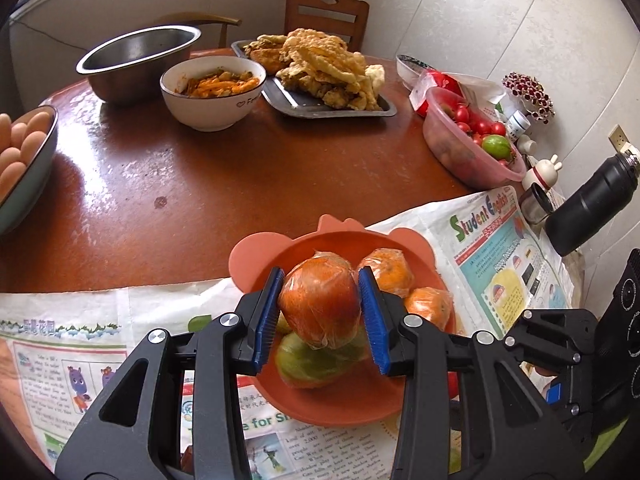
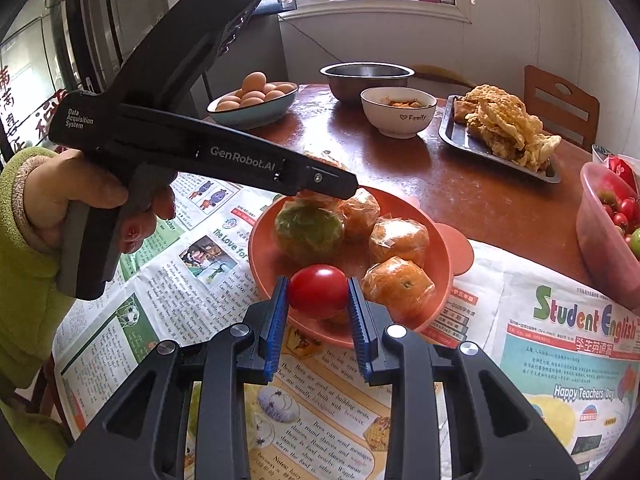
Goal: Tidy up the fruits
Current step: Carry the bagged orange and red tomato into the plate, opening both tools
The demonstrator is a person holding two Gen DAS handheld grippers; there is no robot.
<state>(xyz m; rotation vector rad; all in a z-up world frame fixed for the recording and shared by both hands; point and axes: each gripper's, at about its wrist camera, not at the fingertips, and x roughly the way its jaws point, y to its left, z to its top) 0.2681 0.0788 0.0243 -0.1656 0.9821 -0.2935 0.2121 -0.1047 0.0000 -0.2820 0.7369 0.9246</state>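
**Both grippers loaded over the orange bowl**

At the far left of the round brown table sat a teal bowl of eggs, and the person's left hand, in a green sleeve, gripped the handle of its tool. Beside the eggs stood an empty steel basin and a white bowl of reddish food, then a grey tray of fried pieces.

Nearer the middle, on spread newspaper, lay the orange bowl with ear-shaped tabs. The left gripper hung over it, jaws closed onto a plastic-wrapped orange-red fruit, both blue pads pressing its sides. Beneath it in the bowl lay a wrapped green fruit and several wrapped oranges.

The right gripper hovered at the bowl's near rim, its jaws drawn narrowly in and pinching a small red tomato between the blue pads. Whether the tomato touched the bowl could not be told.

Further right stood a pink tub of cherry tomatoes, with one green fruit among them, and beyond it a black flask near the wall.
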